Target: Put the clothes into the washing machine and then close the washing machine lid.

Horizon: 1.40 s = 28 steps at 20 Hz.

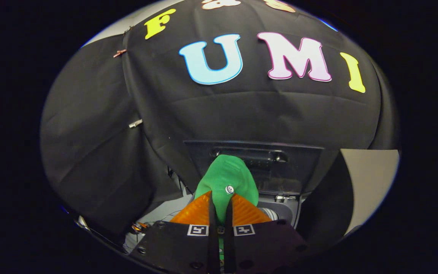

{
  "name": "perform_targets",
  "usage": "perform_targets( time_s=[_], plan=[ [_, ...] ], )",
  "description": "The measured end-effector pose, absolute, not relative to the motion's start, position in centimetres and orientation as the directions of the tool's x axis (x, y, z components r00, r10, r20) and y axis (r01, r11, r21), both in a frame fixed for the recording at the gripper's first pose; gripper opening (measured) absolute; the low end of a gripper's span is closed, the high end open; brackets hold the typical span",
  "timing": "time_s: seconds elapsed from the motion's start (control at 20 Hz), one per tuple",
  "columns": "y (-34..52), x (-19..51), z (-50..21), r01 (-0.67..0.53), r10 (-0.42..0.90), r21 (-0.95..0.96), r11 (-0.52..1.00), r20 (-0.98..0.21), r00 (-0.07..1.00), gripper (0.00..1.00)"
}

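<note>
A green garment with a white button is pinched between my two fingers, and my gripper is shut on it. The cloth bulges up above the fingertips and hides part of what lies behind. Just beyond it stands the washing machine's dark lid, raised upright, with a long handle recess across its top. Below and to the right of the garment I see the rim of the machine's opening. The garment hangs over the machine's top, near that opening.
Black cloth walls close in behind the lid and to the left. A pale panel stands to the right of the machine. Some white surface and cables lie to the left of the fingers.
</note>
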<state>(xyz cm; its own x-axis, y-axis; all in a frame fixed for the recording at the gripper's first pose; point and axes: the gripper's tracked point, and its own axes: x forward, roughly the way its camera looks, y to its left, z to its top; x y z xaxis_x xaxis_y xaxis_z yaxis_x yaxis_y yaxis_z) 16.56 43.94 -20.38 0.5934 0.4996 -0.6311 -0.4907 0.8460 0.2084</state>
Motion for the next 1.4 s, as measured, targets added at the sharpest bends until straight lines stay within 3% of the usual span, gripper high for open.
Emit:
perform_targets(
  time_s=[0.4, 0.7, 1.0, 1.1, 1.4],
  plan=[
    [43.6, 18.6, -35.9, -0.458, 0.398, 0.108, 0.882, -0.69, 0.605, 0.09],
    [42.0, 19.2, -41.9, -0.449, 0.332, 0.028, 0.893, -0.714, 0.616, 0.09],
    [40.6, 15.9, -48.1, -0.47, 0.251, -0.012, 0.883, -0.833, 0.493, 0.09],
    [41.0, 16.2, -48.2, -0.461, 0.255, -0.006, 0.887, -0.828, 0.5, 0.11],
    [40.1, 16.8, -47.1, -0.4, 0.223, -0.024, 0.916, -0.8, 0.558, 0.9]
  ],
)
